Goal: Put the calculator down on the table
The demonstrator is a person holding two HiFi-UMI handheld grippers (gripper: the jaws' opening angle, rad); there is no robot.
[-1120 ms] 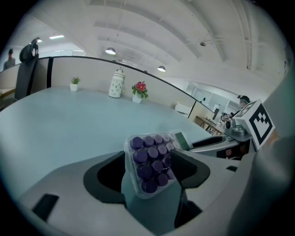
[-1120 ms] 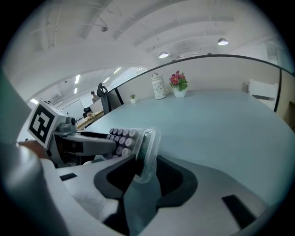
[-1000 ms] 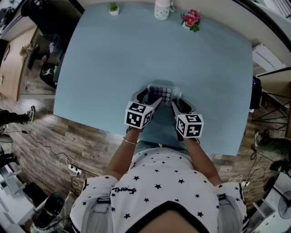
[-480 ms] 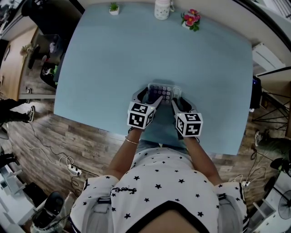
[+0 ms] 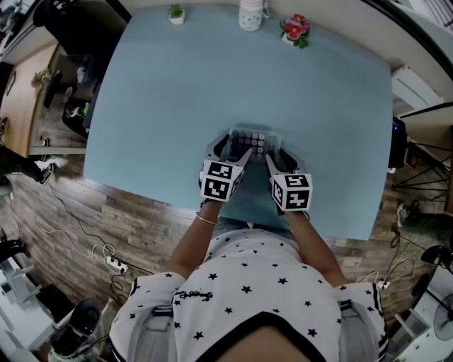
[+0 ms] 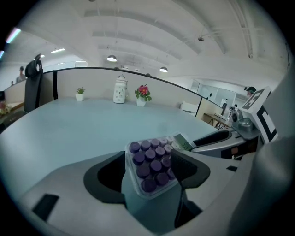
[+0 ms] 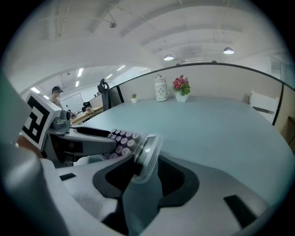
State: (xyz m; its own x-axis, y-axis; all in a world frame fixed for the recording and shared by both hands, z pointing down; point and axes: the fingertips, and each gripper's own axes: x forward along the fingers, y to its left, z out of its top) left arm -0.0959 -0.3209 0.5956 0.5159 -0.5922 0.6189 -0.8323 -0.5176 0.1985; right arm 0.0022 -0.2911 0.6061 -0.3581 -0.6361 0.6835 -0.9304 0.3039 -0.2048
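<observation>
A clear-cased calculator (image 5: 253, 143) with purple keys rests low over the pale blue table (image 5: 212, 85), near its front edge. My left gripper (image 5: 228, 150) is shut on its keypad end. In the left gripper view the keys (image 6: 154, 154) sit wedged between the two jaws of that gripper (image 6: 148, 171). My right gripper (image 5: 278, 154) straddles the display end. Its jaws are opening, and the calculator's display edge (image 7: 146, 147) stands tilted between them, leaning on the left jaw with a gap at the right one. That gripper (image 7: 150, 173) points down at the table.
At the table's far edge stand a small green plant (image 5: 177, 13), a white jar (image 5: 252, 14) and a pot of red flowers (image 5: 296, 30). The table's front edge runs just behind the grippers. Cables lie on the wooden floor at the left.
The two marker cubes have shifted very slightly toward each other. The calculator stays in the same spot between the grippers.
</observation>
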